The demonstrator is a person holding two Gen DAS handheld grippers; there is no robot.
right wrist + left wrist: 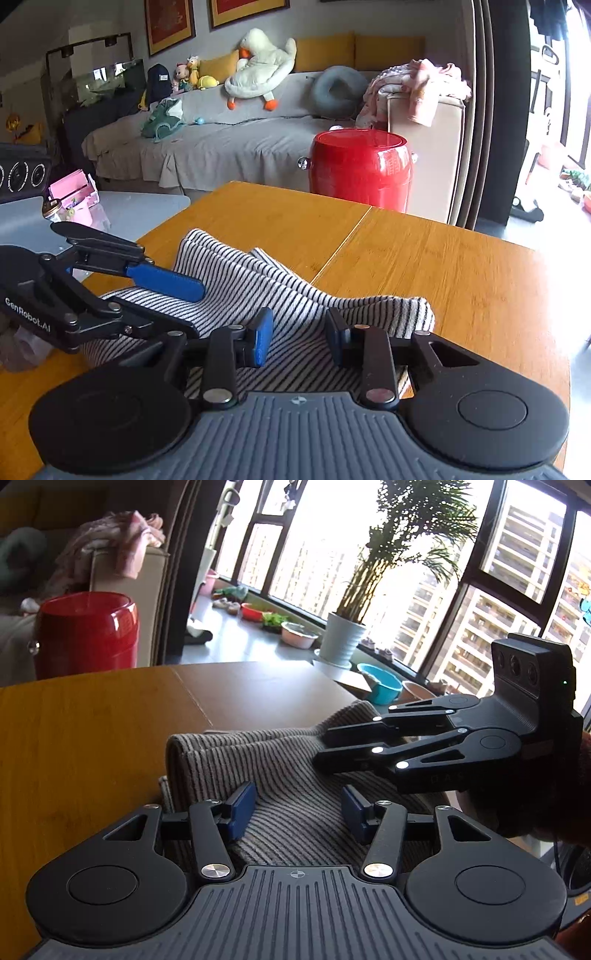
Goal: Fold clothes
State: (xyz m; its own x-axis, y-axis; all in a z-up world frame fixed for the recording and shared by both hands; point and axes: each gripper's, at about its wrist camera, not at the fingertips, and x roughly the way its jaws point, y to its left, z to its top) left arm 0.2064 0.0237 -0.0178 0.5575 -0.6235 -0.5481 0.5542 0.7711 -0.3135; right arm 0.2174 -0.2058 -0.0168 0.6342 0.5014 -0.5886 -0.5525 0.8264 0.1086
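A grey-and-black striped garment (258,760) lies partly folded on the wooden table (92,723), with a thick rolled edge at its left. My left gripper (298,810) hovers low over it. Its blue pads (242,806) stand apart with cloth lying below the gap, not pinched. My right gripper (321,749) comes in from the right with its tips on the garment's far part. In the right wrist view the striped garment (258,280) runs under my right gripper (300,339), whose pads are a little apart, next to a raised fold. My left gripper (188,306) reaches in from the left.
A red barrel-shaped stool (360,166) stands beyond the table's (443,266) far edge, with a sofa (221,140) behind it. A potted plant (341,638) and several bowls sit on the floor by the windows. A low grey table (140,210) holds pink items.
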